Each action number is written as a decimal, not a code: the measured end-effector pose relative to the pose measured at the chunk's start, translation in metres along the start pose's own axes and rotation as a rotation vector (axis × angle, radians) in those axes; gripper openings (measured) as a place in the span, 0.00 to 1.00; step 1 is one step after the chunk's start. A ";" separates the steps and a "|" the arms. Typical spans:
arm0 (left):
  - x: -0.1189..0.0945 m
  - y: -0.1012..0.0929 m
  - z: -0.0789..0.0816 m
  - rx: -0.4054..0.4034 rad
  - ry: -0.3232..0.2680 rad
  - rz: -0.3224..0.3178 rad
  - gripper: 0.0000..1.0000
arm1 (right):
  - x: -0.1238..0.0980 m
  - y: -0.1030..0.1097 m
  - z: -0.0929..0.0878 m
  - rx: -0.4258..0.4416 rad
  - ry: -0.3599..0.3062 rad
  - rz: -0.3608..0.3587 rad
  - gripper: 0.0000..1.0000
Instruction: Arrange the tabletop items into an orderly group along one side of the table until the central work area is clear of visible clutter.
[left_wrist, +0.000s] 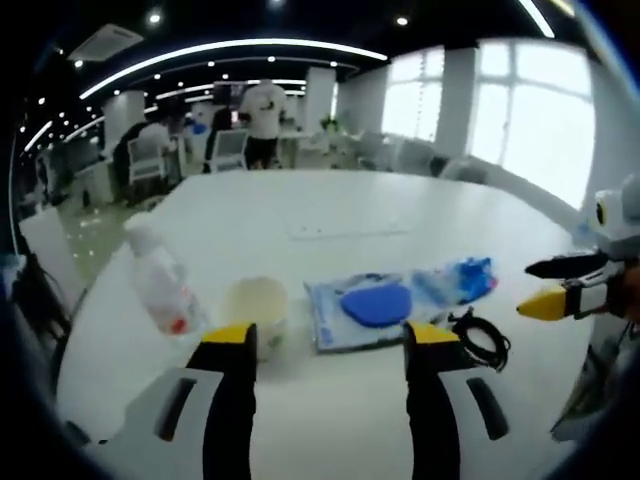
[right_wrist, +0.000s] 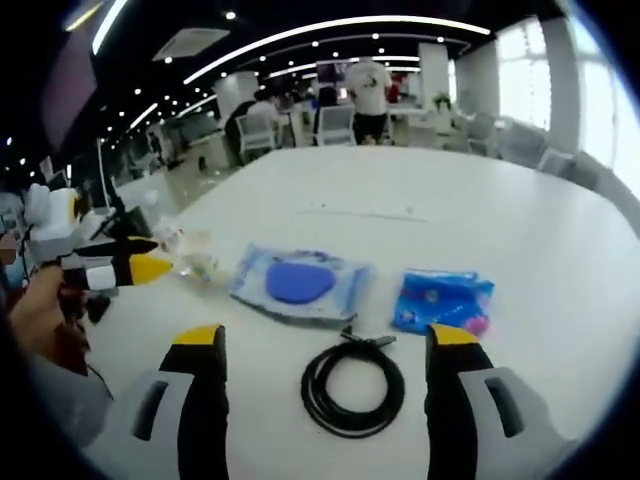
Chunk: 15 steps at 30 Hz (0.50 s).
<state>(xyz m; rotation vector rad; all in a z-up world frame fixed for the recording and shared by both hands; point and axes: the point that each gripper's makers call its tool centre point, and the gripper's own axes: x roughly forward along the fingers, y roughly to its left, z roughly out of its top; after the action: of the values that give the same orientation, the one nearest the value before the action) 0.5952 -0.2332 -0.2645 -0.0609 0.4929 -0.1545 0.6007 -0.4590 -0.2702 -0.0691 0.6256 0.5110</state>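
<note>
White table (right_wrist: 520, 210) carries the items. Right gripper view: black coiled cable (right_wrist: 353, 388) lies whole between the released jaws of the right gripper (right_wrist: 327, 348), with the wipes pack (right_wrist: 300, 283) and blue pouch (right_wrist: 442, 300) beyond. Left gripper view adds a tipped clear bottle (left_wrist: 160, 285) and a pale cup (left_wrist: 258, 303), blurred, just ahead of the left gripper (left_wrist: 331, 337), jaws apart, holding nothing.

On the white table (right_wrist: 420, 210): one clear plastic bottle (left_wrist: 158, 285), one small cup (left_wrist: 258, 305), one wipes pack with a blue lid (right_wrist: 300, 284), one blue packet (right_wrist: 442, 299), one coiled black cable (right_wrist: 352, 389). Two grippers hover nearby.
</note>
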 end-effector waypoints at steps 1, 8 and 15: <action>-0.001 0.000 0.000 -0.001 0.000 -0.003 0.58 | -0.003 0.002 -0.001 -0.003 -0.001 0.004 0.85; -0.026 -0.006 0.001 0.007 -0.001 -0.053 0.70 | -0.021 0.011 -0.008 -0.019 0.012 0.012 0.93; -0.049 -0.011 -0.005 0.051 0.018 -0.069 0.85 | -0.041 0.024 -0.020 -0.029 0.033 0.040 0.99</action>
<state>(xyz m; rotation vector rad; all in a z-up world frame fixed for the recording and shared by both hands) 0.5484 -0.2365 -0.2452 -0.0263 0.5046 -0.2353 0.5497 -0.4599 -0.2602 -0.0922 0.6529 0.5589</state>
